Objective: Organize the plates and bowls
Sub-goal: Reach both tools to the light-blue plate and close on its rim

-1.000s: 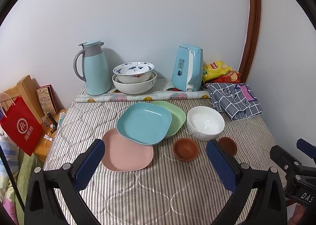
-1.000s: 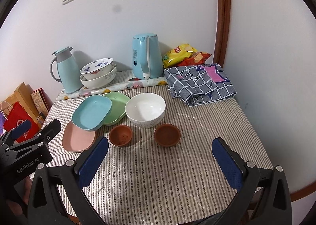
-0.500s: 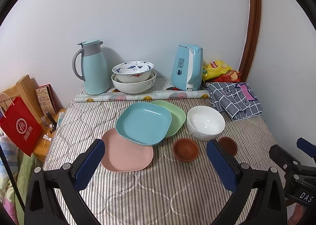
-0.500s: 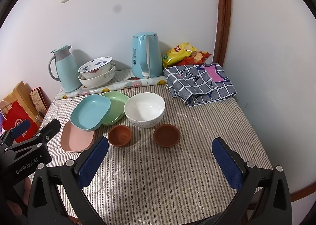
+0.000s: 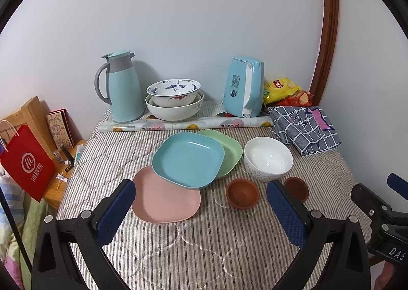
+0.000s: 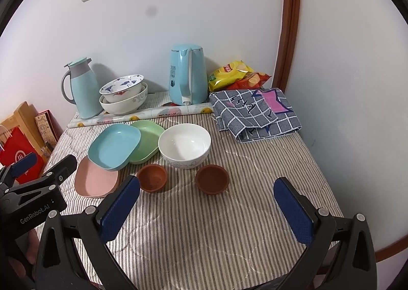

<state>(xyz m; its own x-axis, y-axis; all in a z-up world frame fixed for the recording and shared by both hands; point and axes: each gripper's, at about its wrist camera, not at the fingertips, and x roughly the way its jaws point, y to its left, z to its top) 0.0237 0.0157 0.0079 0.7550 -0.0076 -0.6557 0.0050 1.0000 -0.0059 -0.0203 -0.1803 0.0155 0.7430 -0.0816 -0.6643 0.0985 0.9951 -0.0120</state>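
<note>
Both grippers hang over the near edge of the striped tabletop (image 6: 204,234): the left gripper (image 5: 201,209) has its blue pads spread wide with nothing between them, and the right gripper (image 6: 206,209) is spread just as wide and empty. Going left to right, a pink plate (image 5: 165,200) lies flat nearest the left edge, a blue plate (image 5: 187,158) rests tilted on its far rim, and a green plate (image 5: 230,147) sits partly under the blue plate's right side. Near these, 2 small brown bowls (image 6: 152,177) (image 6: 212,178) stand apart from each other, with a white bowl (image 6: 185,144) just beyond the gap between them. Along the far wall stand a teal jug (image 5: 122,91), 2 stacked patterned bowls (image 5: 174,101), a blue kettle (image 5: 243,87), crisp packets (image 5: 283,87) and a folded checked cloth (image 5: 306,127)
</note>
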